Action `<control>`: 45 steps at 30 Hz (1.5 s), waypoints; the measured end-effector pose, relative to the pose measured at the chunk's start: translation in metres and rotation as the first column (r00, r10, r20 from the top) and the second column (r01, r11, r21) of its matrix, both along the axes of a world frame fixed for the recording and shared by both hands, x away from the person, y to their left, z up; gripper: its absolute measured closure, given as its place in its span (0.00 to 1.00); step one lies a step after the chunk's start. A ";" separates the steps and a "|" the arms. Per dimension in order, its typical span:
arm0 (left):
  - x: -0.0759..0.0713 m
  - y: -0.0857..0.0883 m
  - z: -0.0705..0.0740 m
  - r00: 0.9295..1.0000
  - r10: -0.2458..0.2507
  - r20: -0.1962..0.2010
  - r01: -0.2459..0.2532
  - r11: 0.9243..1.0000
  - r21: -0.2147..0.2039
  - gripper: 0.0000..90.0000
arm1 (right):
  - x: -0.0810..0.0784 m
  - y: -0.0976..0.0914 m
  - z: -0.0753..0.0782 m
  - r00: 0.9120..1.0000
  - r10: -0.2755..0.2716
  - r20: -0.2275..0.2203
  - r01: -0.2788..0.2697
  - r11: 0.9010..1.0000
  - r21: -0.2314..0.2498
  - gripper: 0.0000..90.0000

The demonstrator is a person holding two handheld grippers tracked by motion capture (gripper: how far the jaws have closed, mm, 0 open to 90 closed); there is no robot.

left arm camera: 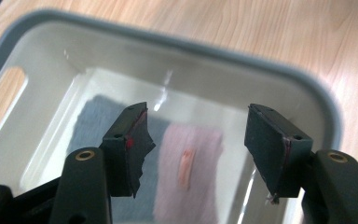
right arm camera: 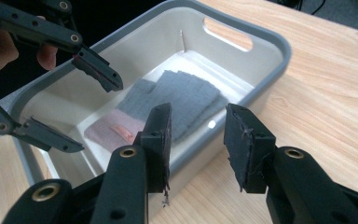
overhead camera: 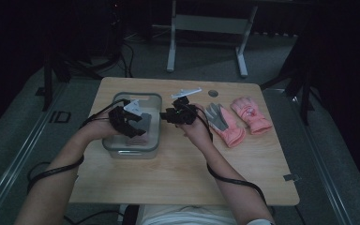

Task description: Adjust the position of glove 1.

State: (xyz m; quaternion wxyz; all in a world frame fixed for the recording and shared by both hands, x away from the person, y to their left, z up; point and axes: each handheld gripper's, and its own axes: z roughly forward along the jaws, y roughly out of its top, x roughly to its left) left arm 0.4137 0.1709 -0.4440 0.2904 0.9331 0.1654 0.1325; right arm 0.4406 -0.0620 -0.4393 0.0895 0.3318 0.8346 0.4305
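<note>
Here | both claws point(left arm camera: 196, 140) point(right arm camera: 198, 140) spread, empty | glove point(right arm camera: 168, 100) in bin point(right arm camera: 270, 51), fingertips hidden

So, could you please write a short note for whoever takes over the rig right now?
Left tool: open, nothing held, above the bin.
Right tool: open, nothing held, over the table beside the bin's rim.
Done: one grey-and-pink glove lies flat in the bin.
Left: two pink gloves lie on the table to the right of the bin; they probably go in next.
</note>
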 end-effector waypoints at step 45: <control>-0.097 -0.136 -0.067 0.996 0.081 -0.027 -0.083 0.993 -0.083 0.46 | 0.027 -0.198 -0.052 0.986 -0.158 0.052 0.166 0.967 -0.194 0.76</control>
